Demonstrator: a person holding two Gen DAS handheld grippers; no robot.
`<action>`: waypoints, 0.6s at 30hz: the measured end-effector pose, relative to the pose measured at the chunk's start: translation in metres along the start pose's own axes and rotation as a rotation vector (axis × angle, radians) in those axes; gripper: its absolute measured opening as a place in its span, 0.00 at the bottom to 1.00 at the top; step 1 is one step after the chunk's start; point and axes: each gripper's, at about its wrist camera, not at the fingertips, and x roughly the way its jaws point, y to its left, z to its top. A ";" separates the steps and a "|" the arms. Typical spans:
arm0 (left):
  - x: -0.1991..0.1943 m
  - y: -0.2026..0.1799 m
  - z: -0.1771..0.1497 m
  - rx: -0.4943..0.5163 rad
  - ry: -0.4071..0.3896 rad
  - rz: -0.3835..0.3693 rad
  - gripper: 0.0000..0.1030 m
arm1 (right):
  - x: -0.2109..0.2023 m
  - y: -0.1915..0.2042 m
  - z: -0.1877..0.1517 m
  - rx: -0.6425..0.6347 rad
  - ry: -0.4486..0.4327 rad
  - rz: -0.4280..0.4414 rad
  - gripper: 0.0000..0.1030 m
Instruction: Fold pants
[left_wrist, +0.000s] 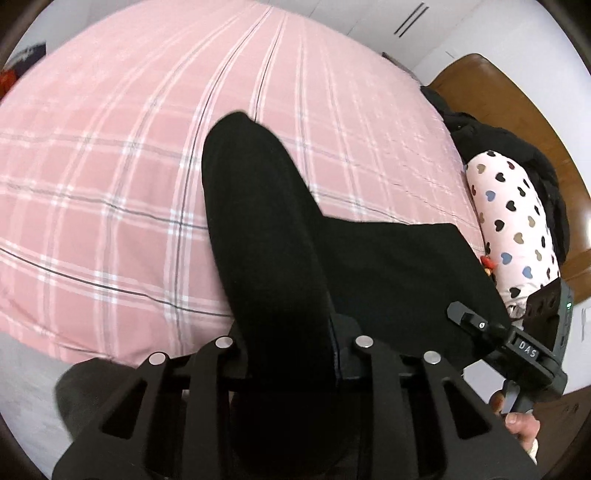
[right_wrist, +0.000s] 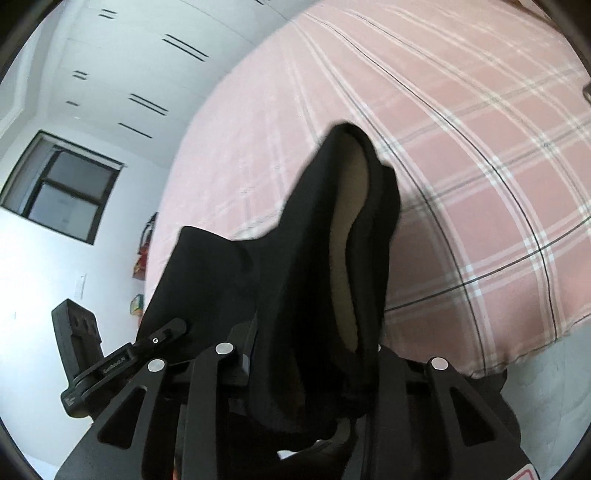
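**K:** Across both views, what's the surface?

**M:** Bed (left_wrist: 110, 166), pink plaid cover. Left wrist view, left to right: plaid cover, black pants (left_wrist: 266, 240) hanging down the middle, then a heart-print pillow (left_wrist: 513, 221) and a dark garment (left_wrist: 517, 147) at the bed's right edge, wooden headboard (left_wrist: 517, 92) behind them.

**K:** Left gripper?

**M:** Left gripper (left_wrist: 291, 354) clamped on the pants; cloth bunched between the fingers, the rest draped out over the bed. Right gripper (left_wrist: 476, 321) shows at right, pinching the same cloth's edge.

**K:** Right wrist view?

**M:** Left to right: window (right_wrist: 62, 192), white wall with cabinet doors (right_wrist: 147, 74), left gripper (right_wrist: 166, 334) biting the pants' corner, then the pants (right_wrist: 332, 277) in the right gripper (right_wrist: 325, 369), fingers closed on them. Bed (right_wrist: 461, 147) fills the right.

**K:** Anything unique per view?

**M:** Only the right view shows a tan lining inside the pants, plus the window. Only the left shows pillow and headboard.
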 end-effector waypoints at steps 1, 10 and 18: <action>-0.011 -0.007 -0.001 0.022 -0.013 0.019 0.25 | -0.008 0.008 -0.005 -0.012 -0.009 0.012 0.28; -0.088 -0.044 -0.002 0.123 -0.102 0.094 0.25 | -0.066 0.072 -0.023 -0.116 -0.117 0.074 0.28; -0.142 -0.061 0.008 0.182 -0.176 0.115 0.26 | -0.104 0.116 -0.007 -0.185 -0.207 0.097 0.28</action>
